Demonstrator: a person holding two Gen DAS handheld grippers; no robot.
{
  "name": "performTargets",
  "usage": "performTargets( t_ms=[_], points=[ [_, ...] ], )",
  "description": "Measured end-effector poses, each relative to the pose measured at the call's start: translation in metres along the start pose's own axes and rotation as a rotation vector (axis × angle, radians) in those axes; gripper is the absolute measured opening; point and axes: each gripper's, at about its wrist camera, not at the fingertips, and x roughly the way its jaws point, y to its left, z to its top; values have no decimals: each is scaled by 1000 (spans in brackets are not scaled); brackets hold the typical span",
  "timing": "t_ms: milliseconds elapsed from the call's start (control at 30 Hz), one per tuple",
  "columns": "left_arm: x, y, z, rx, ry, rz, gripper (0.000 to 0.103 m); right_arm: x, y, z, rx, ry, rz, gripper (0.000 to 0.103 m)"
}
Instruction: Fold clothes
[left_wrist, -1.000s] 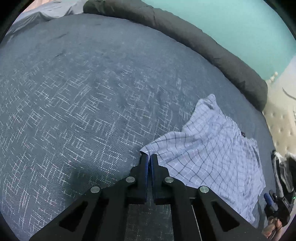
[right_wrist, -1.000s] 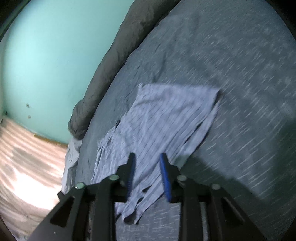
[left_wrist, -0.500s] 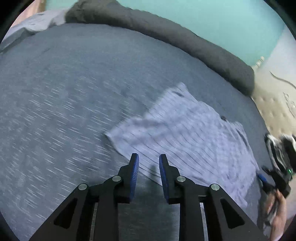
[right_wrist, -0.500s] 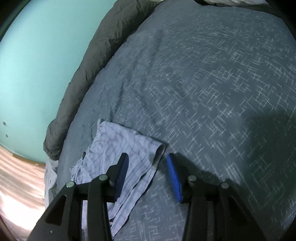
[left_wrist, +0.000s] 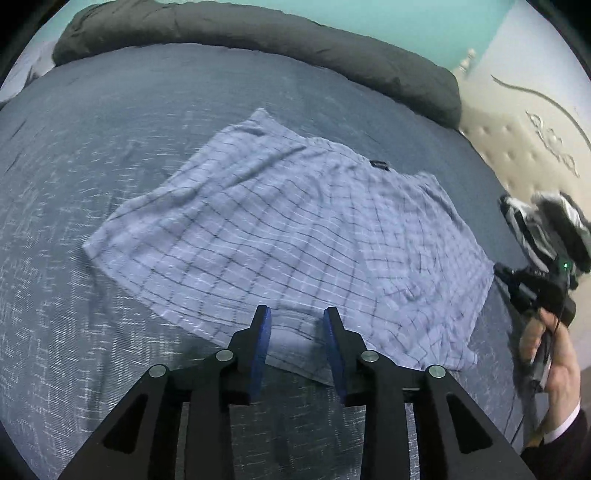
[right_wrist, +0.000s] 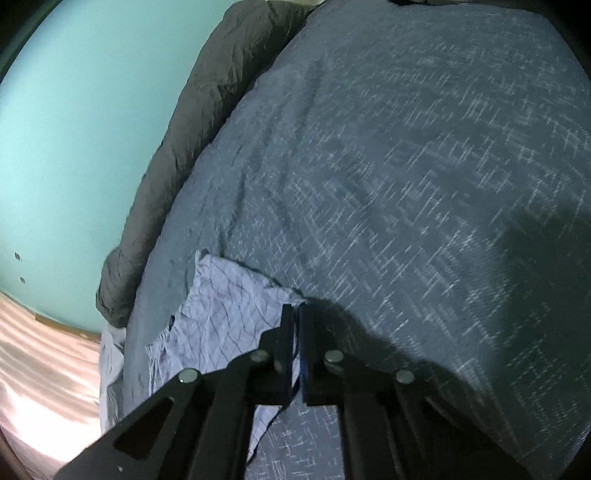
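A light blue checked garment (left_wrist: 280, 236) lies spread flat on the dark blue bedspread (left_wrist: 110, 110). My left gripper (left_wrist: 297, 314) is open and empty, its blue-padded fingers just over the garment's near edge. In the right wrist view the garment (right_wrist: 225, 314) lies at lower left, and my right gripper (right_wrist: 295, 310) is shut on its corner. The right gripper and the hand holding it also show in the left wrist view (left_wrist: 539, 291), at the garment's right edge.
A rolled dark grey duvet (left_wrist: 258, 40) runs along the far side of the bed against a turquoise wall (right_wrist: 74, 129). A beige tufted headboard (left_wrist: 524, 122) stands at the right. Wooden floor (right_wrist: 37, 369) shows beside the bed.
My left gripper let go of the garment corner, opened and drew back along the near edge. My right gripper moved to the garment's corner and closed on it.
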Motion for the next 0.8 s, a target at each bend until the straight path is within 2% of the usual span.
performTargets(
  t_ms=[200,400,433,533,667,733,800],
  points=[
    [17,-4,-6,20,87,12,32,-13,-4,5,14,-54,-3,1],
    [-1,-11,8,34,4,30,33,-11,0,0,17,-44,18,1],
    [1,-11,10,41,5,36,33,-10,2,0,7,-40,18,4],
    [14,-15,11,79,41,71,33,-8,5,-4,3,-30,24,4],
    [21,-7,-3,77,100,90,33,-7,2,-3,14,-21,27,4],
    [16,-5,-5,78,99,104,33,-8,1,0,17,-23,31,4],
    [8,-2,-3,61,64,109,33,-9,2,0,15,-25,35,4]
  ],
)
